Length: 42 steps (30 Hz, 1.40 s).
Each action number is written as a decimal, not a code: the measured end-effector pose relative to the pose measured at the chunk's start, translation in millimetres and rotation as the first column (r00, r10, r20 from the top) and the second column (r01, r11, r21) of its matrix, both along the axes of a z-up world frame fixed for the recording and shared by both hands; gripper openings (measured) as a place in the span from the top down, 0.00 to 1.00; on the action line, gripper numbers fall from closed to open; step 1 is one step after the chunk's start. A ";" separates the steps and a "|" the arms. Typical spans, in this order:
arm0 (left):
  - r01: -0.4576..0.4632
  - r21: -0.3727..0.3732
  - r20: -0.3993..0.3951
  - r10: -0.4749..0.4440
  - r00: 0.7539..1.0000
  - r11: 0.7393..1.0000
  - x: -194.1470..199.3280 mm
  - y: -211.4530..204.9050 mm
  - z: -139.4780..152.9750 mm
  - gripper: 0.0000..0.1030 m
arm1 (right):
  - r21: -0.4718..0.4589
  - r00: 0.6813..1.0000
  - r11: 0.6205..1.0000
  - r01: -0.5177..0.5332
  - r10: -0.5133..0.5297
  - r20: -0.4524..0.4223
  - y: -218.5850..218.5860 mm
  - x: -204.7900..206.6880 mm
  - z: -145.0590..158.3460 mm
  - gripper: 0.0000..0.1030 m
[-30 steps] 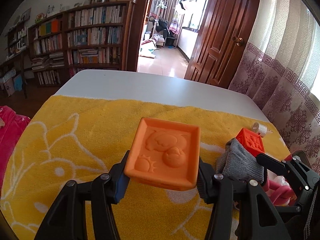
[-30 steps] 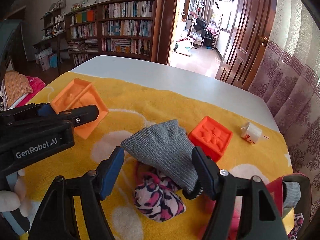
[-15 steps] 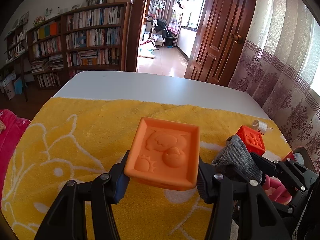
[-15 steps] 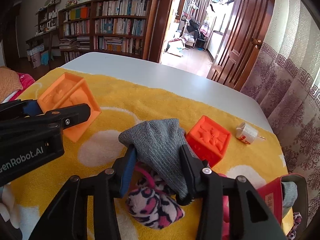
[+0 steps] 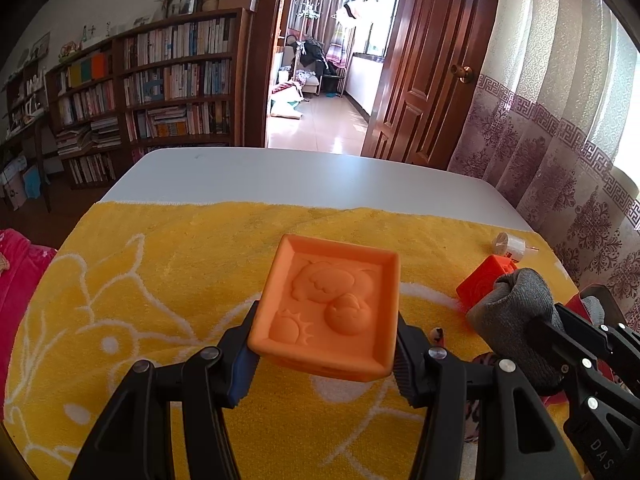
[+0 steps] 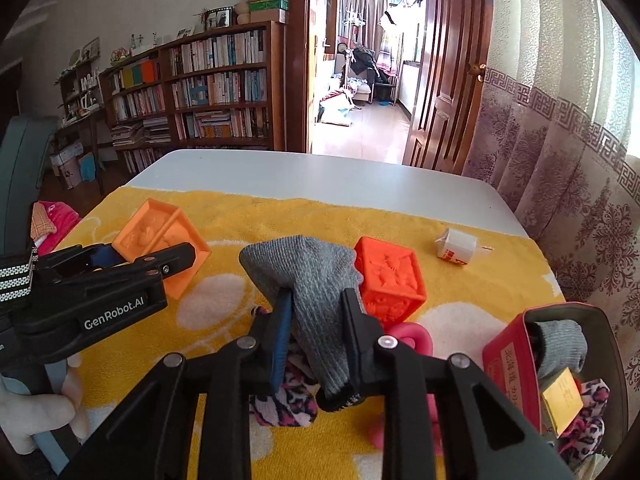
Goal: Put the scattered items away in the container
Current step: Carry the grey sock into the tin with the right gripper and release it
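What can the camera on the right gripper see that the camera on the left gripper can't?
Only the right wrist view shows the inside of the red tin, with a grey sock and a yellow card in it, and most of the leopard-print sock.

Only the left wrist view shows the raised picture on the light orange block, face-on.

Both show the yellow towel, the grey sock pinched in the right gripper, whose jaws have just been closing on it, the darker orange block and the left gripper.

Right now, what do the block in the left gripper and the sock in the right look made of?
Orange block: soft matte rubber or foam, probably; moulded relief, rounded edges, no gloss. Grey sock: ribbed knit fabric, visibly pinched where the jaws have just closed on it.
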<state>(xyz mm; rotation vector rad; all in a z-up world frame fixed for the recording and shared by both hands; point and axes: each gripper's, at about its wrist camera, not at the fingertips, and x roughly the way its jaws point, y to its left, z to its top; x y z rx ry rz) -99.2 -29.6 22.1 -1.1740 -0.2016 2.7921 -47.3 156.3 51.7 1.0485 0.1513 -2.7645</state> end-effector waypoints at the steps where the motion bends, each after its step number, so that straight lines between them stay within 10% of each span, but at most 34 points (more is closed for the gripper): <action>1: 0.003 -0.001 -0.002 -0.003 1.000 1.000 0.5 0.9 0.3 0.44 | -0.007 1.000 1.000 0.006 -0.006 -0.007 2.6 3.1 3.9 0.74; 16: 0.066 -0.006 -0.022 -0.066 0.998 0.998 9.1 21.9 6.7 0.44 | -0.112 0.995 0.989 0.097 -0.098 -0.002 55.5 32.2 33.9 0.85; 20: 0.070 0.000 -0.031 -0.070 0.997 0.998 11.4 21.9 9.9 0.44 | -0.213 0.995 0.975 0.069 -0.053 0.079 53.1 30.3 17.0 0.24; 21: 0.071 0.002 -0.032 -0.071 0.997 0.997 11.5 21.7 10.2 0.44 | -0.225 0.996 0.972 0.061 -0.044 0.082 49.9 29.3 14.2 0.24; 28: 0.076 0.008 -0.033 -0.076 0.997 0.997 11.9 22.1 10.7 0.44 | -0.160 0.993 0.987 0.024 -0.004 0.121 19.4 0.4 -14.1 0.25; 32: 0.077 0.012 -0.029 -0.077 0.997 0.997 11.0 20.7 9.6 0.44 | -0.097 0.993 0.995 0.031 -0.019 0.121 10.6 -0.7 -21.4 0.57; 42: 0.096 0.003 -0.046 -0.096 0.994 0.995 16.5 27.0 12.5 0.44 | -0.146 0.994 0.984 0.102 -0.106 -0.020 55.1 49.0 32.8 0.64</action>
